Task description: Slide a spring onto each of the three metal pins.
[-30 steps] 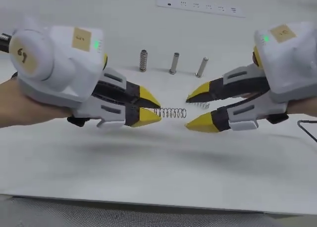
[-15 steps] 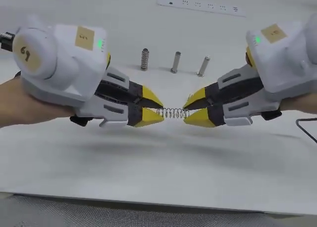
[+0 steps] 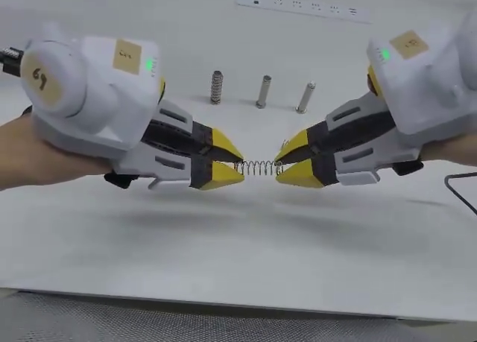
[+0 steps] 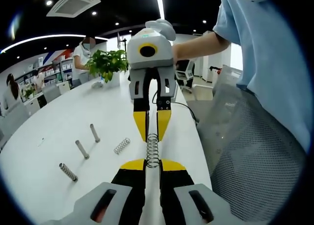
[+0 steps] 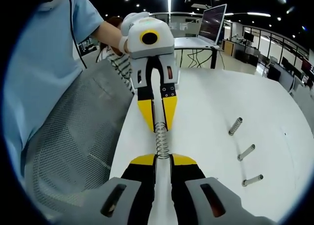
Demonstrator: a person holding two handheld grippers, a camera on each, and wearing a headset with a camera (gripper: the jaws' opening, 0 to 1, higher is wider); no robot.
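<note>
A thin wire spring [image 3: 258, 167] hangs level in the air above the white table [image 3: 223, 260], each end pinched. My left gripper [image 3: 241, 167] is shut on its left end and my right gripper [image 3: 278, 168] is shut on its right end. In the left gripper view the spring [image 4: 153, 149] runs from my own left gripper [image 4: 153, 162] up to the right gripper [image 4: 152, 129] facing it. Behind stand three metal pins: the left pin [image 3: 216, 87] wears a spring, the middle pin [image 3: 263, 92] and right pin [image 3: 305, 97] are bare. A loose spring [image 4: 122, 145] lies near the pins.
A white power strip [image 3: 302, 8] lies at the table's far edge. A dark cable [image 3: 458, 189] loops in at the right. The near table edge runs along the bottom, with a mesh chair [image 4: 245, 137] and the person's blue sleeve [image 4: 265, 48] behind.
The right gripper, open and apart from the spring a second ago, has moved in to the left and shut on the spring's free end. The left gripper has kept its hold.
</note>
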